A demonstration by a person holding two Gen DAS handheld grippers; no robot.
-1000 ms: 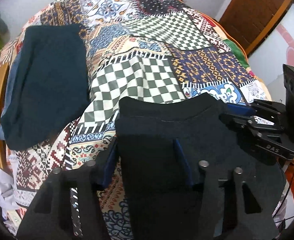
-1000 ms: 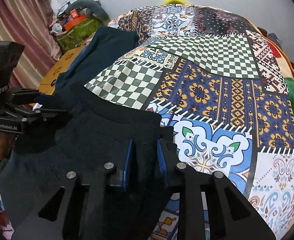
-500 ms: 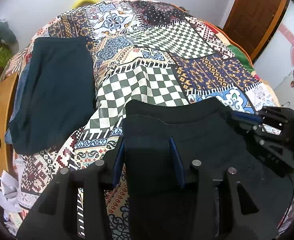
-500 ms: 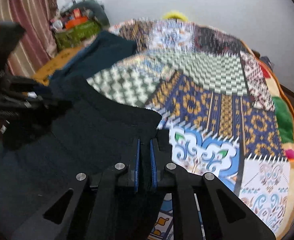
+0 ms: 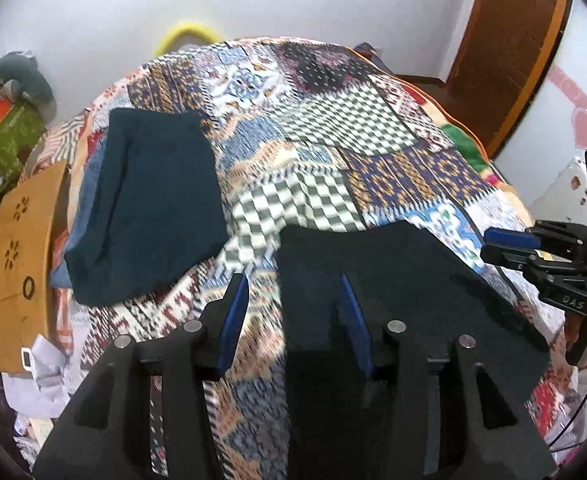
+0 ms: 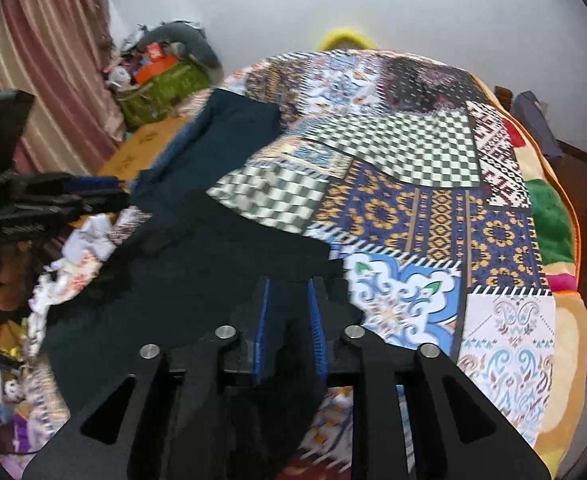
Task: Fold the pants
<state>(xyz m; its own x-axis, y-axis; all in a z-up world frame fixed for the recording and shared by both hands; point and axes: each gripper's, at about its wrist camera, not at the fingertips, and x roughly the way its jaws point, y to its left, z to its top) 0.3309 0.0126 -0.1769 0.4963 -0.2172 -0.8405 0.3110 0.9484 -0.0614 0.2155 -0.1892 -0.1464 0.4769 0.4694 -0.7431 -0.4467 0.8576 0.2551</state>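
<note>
Home bedroom, bed under a patchwork quilt (image 5: 333,128), folded dark clothes (image 5: 149,204) stacked near its edge, white plastered wall (image 6: 253,4), brown wooden door (image 5: 505,40), striped pink curtain (image 6: 41,68), cluttered heap of soft toys and boxes (image 6: 161,64) in the corner

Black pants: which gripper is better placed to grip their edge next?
Probably left: the left gripper holds its jaws wide astride the black pants' left edge. The right gripper, jaws just opening with nothing between, is narrower.
</note>
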